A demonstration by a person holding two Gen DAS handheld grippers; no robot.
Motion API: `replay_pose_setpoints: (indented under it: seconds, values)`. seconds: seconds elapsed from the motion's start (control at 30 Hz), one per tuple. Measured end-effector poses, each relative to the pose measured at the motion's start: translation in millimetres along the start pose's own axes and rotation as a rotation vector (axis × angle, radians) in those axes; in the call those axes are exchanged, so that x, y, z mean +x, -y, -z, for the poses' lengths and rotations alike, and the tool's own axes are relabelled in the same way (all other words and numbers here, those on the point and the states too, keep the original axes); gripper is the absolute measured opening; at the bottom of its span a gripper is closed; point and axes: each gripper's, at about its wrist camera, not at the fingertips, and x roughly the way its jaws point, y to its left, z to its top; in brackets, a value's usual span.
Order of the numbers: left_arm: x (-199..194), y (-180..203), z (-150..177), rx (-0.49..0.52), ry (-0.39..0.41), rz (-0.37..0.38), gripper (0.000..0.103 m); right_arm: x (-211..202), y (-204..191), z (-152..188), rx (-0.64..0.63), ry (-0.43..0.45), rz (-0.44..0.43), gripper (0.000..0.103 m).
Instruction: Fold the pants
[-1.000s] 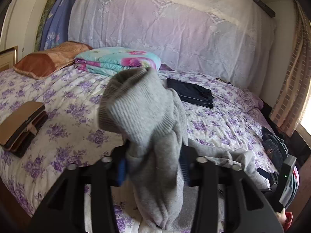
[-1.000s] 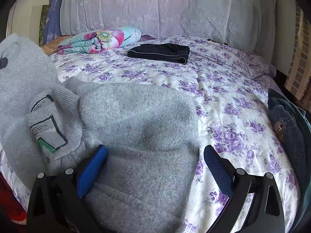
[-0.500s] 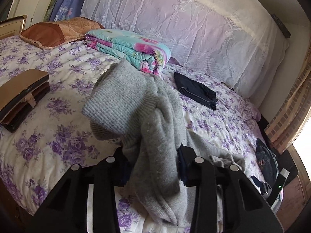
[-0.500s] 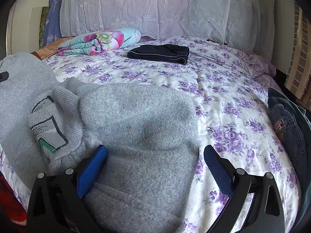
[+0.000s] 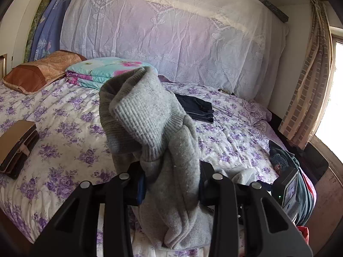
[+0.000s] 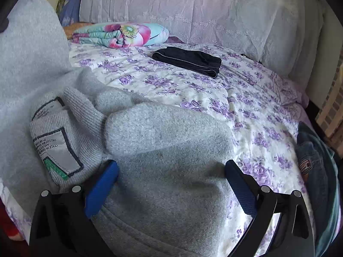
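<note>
Grey knit pants (image 5: pixel 154 128) are bunched and lifted above the bed. My left gripper (image 5: pixel 171 187) is shut on the grey pants, with the ribbed cuff flopping over above the fingers. In the right wrist view the rest of the grey pants (image 6: pixel 171 150) lie on the bed, with a sewn label (image 6: pixel 55 150) at left. My right gripper (image 6: pixel 171 184) is open, its blue pads either side of the fabric, which lies between them ungripped.
A floral bedspread (image 5: pixel 64 132) covers the bed. A folded black garment (image 6: pixel 188 61) and a folded turquoise quilt (image 6: pixel 124 35) lie near the headboard. A brown wallet (image 5: pixel 17 145) lies at left. Jeans (image 6: pixel 310 160) hang off the right edge.
My left gripper has swung with the grey pants, tilting down toward the bed and then back up. My right gripper has moved slightly forward over the fabric and stays open.
</note>
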Motion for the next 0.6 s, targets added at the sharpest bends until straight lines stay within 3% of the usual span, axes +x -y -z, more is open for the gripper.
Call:
replay_pose_setpoints:
  seconds: [0.13,0.27,0.3,0.37,0.4,0.53,0.6]
  values:
    - [5.6,-13.1,3.9,-0.043,-0.023,-0.01,0.034,-19.3,6.5,-0.1,0.035,0.063,-0.038,0.099]
    - [7.9,-40.0,10.0,-0.125,-0.044,-0.024,0.034,-40.4,5.9,-20.4,0.077,0.136,-0.139,0.1]
    - [7.2,-46.8,11.2,-0.146,-0.048,-0.022,0.034,-41.2,1.6,-24.8,0.073,0.138,-0.162,0.097]
    - [5.4,-56.3,13.3,-0.171,-0.053,-0.023,0.034,-32.8,-14.3,-35.7,0.042,0.114,-0.227,0.074]
    - [4.7,-58.5,14.5,-0.177,-0.054,-0.025,0.034,-24.2,-23.9,-39.3,0.034,0.085,-0.267,0.055]
    - [4.0,-72.0,20.3,-0.202,-0.061,-0.03,0.034,9.2,-55.9,-42.9,-0.012,0.024,-0.219,0.055]
    - [5.0,-79.4,22.7,-0.22,-0.066,-0.032,0.034,16.4,-55.7,-48.7,-0.005,-0.01,-0.238,0.057]
